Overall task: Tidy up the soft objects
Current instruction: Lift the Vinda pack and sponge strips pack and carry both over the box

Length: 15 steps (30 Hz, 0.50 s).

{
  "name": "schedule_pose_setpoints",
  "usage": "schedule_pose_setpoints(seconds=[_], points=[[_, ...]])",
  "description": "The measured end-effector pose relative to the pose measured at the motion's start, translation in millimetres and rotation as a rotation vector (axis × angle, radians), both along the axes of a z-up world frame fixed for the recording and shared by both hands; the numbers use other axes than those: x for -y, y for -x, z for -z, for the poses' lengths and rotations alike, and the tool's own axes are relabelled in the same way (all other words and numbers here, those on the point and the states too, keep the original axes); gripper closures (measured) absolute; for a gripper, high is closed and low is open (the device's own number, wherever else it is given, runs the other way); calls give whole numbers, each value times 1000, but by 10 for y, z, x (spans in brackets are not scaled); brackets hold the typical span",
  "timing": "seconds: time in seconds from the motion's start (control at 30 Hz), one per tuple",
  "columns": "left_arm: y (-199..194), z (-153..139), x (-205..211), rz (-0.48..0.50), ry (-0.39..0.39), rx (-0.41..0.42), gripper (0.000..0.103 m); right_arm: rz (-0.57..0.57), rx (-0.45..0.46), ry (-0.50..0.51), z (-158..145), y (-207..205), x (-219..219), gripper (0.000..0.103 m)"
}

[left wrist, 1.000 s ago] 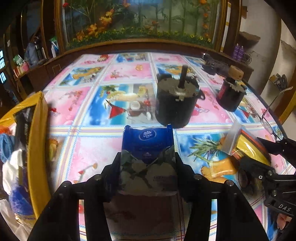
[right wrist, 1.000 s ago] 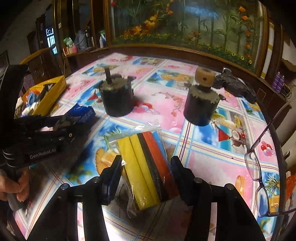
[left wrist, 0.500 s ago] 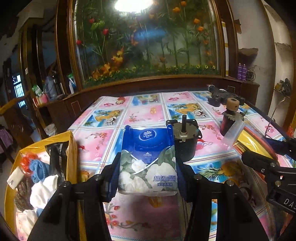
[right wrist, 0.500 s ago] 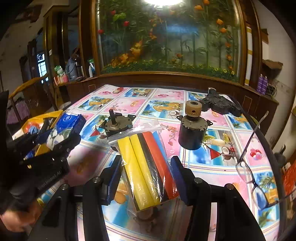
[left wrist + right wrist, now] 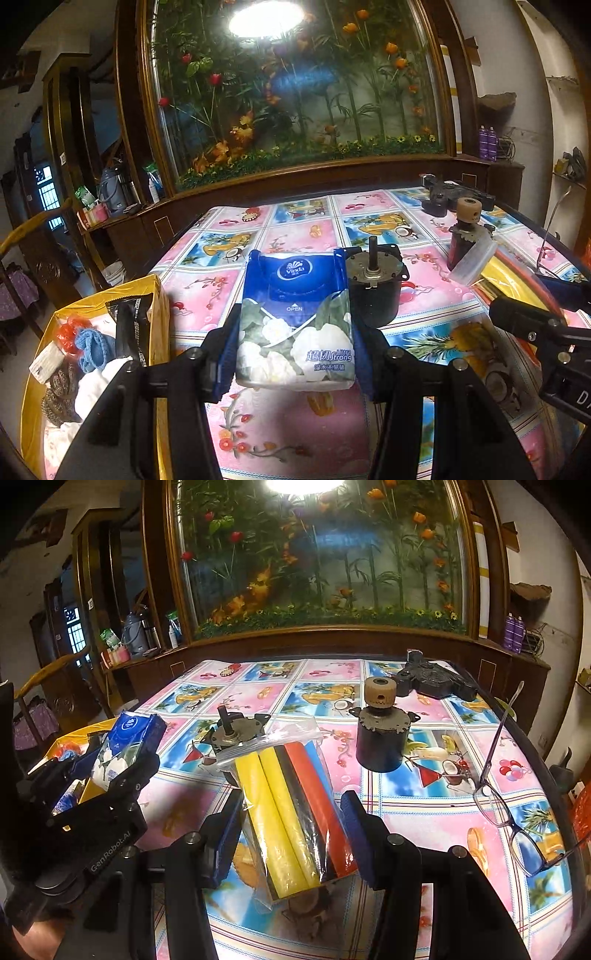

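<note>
My left gripper (image 5: 295,347) is shut on a blue Vinda tissue pack (image 5: 295,317) and holds it above the table, just right of the yellow bag (image 5: 33,387). The bag holds cloths, a blue knit piece and a scourer. My right gripper (image 5: 291,830) is shut on a clear bag of yellow, black and red sponges (image 5: 291,812) and holds it above the table. The left gripper with the tissue pack (image 5: 122,753) also shows at the left of the right wrist view, over the yellow bag (image 5: 70,738).
Two dark motors (image 5: 382,734) (image 5: 234,734) stand mid-table on the patterned tablecloth (image 5: 424,812). A black gear casing (image 5: 432,679) lies at the back right, and glasses (image 5: 506,808) near the right edge. A wooden cabinet and chair stand left.
Both grippers have risen from the table with their loads. The left gripper has shifted toward the yellow bag, which now shows more in its view.
</note>
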<state>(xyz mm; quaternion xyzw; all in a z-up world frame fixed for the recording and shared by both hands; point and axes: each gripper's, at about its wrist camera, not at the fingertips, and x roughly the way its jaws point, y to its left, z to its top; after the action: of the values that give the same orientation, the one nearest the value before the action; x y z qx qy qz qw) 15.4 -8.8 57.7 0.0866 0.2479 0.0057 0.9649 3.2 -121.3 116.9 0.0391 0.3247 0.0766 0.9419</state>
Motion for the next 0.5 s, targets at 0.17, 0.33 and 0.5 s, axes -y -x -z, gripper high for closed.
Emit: schedule_pose_setpoints(seconds=[0.17,0.33,0.5], points=[[9,-13,-27,-2,-5,5,51,1,1,11,20,4,-6,46],[29,-37,-38,-3,-6,19,51,1,6,15,20,3,-9,46],[42,-57,-49,-4,0,30,51,0,27,19,-8,45,-28,46]])
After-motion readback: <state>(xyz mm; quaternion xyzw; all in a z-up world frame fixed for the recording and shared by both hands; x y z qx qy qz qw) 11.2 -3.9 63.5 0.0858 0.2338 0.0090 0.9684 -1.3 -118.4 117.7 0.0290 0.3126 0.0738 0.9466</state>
